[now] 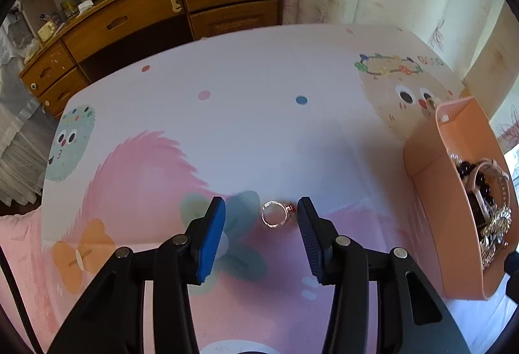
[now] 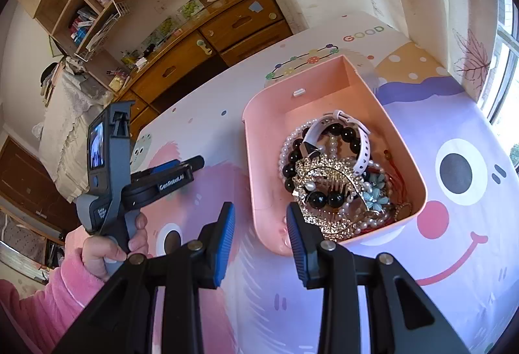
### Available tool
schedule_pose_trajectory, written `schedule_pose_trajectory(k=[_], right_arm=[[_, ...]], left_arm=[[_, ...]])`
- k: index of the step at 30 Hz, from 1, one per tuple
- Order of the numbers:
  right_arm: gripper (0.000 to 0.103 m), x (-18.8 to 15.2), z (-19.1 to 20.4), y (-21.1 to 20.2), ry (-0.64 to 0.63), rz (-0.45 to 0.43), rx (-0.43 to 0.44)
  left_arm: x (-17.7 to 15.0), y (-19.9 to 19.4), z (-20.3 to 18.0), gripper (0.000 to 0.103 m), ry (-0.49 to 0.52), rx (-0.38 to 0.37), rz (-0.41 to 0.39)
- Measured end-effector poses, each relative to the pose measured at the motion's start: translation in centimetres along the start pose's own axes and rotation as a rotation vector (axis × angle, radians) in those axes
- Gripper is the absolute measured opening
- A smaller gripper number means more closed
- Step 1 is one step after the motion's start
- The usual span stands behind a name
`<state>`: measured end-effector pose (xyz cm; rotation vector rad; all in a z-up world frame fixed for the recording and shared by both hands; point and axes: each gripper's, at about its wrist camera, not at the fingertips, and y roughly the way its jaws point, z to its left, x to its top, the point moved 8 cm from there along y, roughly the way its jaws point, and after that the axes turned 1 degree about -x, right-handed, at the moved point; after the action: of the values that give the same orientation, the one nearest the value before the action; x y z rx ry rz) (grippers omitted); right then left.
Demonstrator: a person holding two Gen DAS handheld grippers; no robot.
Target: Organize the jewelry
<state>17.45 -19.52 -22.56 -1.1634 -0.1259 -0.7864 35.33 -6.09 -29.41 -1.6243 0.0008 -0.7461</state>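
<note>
Cartoon monsters in pink, lilac and mint cover the table (image 1: 246,68), with a wooden dresser (image 1: 155,13) behind it. Between the spread blue pads of the left tongs (image 1: 261,211) a small ring (image 1: 274,214) lies on the cloth, just beside the right-hand pad. To its right stands a peach tray (image 2: 259,165) heaped with a black bead bracelet (image 2: 293,159), pearls and a rhinestone comb (image 2: 327,178). Above the tray's near corner, the right tongs (image 2: 261,221) gape wide, holding nothing.
</note>
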Motion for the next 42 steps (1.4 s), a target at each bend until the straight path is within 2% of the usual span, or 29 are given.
schedule_pose_trajectory(k=[3,5,16,23,30,31,34,40,42], right_arm=[[0.033,0.1,0.0,0.0,0.010,-0.002,-0.013],[0.033,0.1,0.1,-0.1,0.019,-0.007,-0.014],[0.033,-1.2,1.2,-0.7,0.040,-0.011,-0.024],[0.033,-1.7,2.0,-1.4,0.034,-0.026,-0.035],[0.033,-2.7,1.3,-2.0,0.061,-0.003,-0.077],[0.034,-2.9,1.1,-2.1,0.064,0.001,-0.085],[0.046,-3.3,0.5,-2.6,0.069,0.000,-0.106],[0.047,-4.2,-0.8,-3.3,0.087,0.011,-0.114],[0.047,-4.5,-1.4,-3.4,0.098,0.020,-0.108]], left_arm=[[-0.2,-0.1,-0.4,0.036,0.029,-0.016,-0.013],[-0.2,-0.2,-0.8,0.019,0.031,-0.056,-0.018],[-0.5,-0.6,-1.0,0.019,0.046,-0.096,-0.027],[-0.5,-2.9,-1.6,0.019,0.067,-0.128,-0.040],[-0.4,-6.4,-4.8,0.019,0.100,-0.214,-0.079],[-0.5,-6.8,-5.3,0.019,0.097,-0.232,-0.085],[-0.6,-7.9,-7.1,0.019,0.095,-0.287,-0.086],[-1.5,-9.8,-11.3,0.019,0.130,-0.385,-0.084],[-1.7,-10.1,-12.4,0.019,0.126,-0.394,-0.082]])
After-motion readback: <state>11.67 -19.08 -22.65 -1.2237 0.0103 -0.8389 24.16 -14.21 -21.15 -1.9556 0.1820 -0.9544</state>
